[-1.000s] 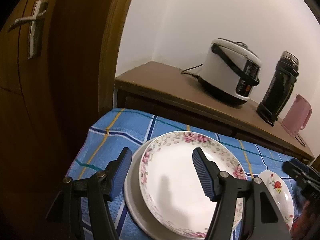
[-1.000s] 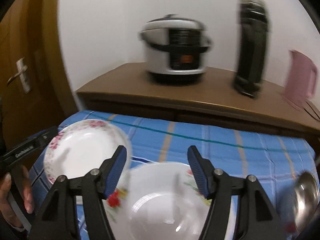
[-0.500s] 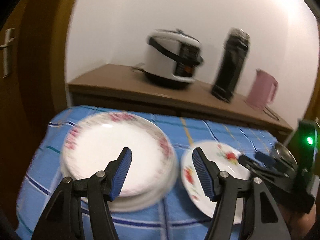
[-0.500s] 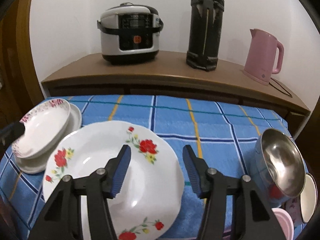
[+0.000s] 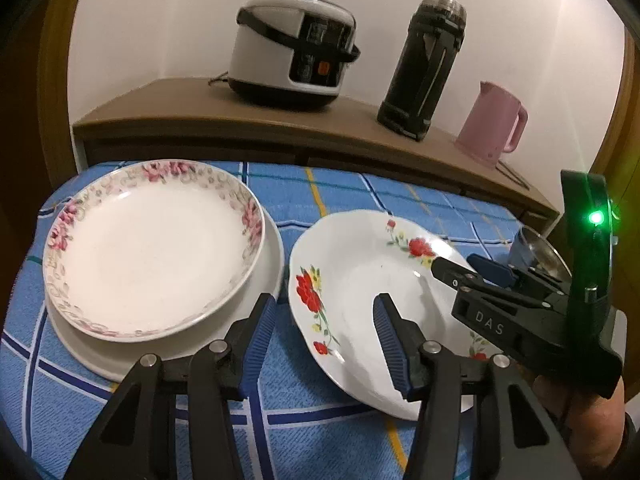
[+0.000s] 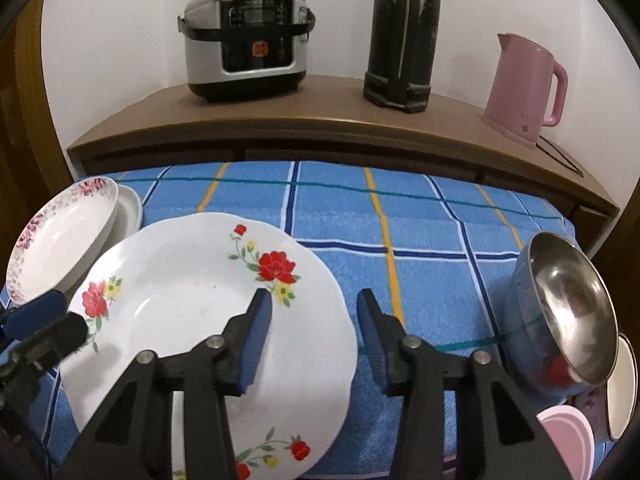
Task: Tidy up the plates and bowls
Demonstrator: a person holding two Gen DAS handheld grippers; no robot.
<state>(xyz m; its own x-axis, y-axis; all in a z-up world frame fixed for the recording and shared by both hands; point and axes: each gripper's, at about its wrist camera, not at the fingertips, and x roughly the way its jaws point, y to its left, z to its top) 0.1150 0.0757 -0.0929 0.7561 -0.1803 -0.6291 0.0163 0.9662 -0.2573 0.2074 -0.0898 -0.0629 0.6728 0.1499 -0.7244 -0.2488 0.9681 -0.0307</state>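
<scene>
A white plate with red flowers (image 5: 360, 292) lies on the blue checked cloth; it also shows in the right wrist view (image 6: 200, 304). A pink-rimmed plate (image 5: 152, 240) sits stacked on a plain white plate (image 5: 268, 256) at the left. My left gripper (image 5: 324, 340) is open and empty, its jaws astride the red-flower plate's left rim. My right gripper (image 6: 314, 336) is open and empty, over that plate's right rim; it also shows in the left wrist view (image 5: 472, 270). A steel bowl (image 6: 568, 308) stands at the right.
A wooden sideboard (image 6: 320, 128) behind the table holds a rice cooker (image 6: 244, 36), a black thermos (image 6: 404, 32) and a pink kettle (image 6: 524, 88). Small bowls, pink (image 6: 568, 440) and white (image 6: 622, 392), sit near the table's front right corner.
My left gripper has swung right from over the stacked plates to the red-flower plate's left rim. My right gripper has shifted right over that plate's right rim. Both stayed open.
</scene>
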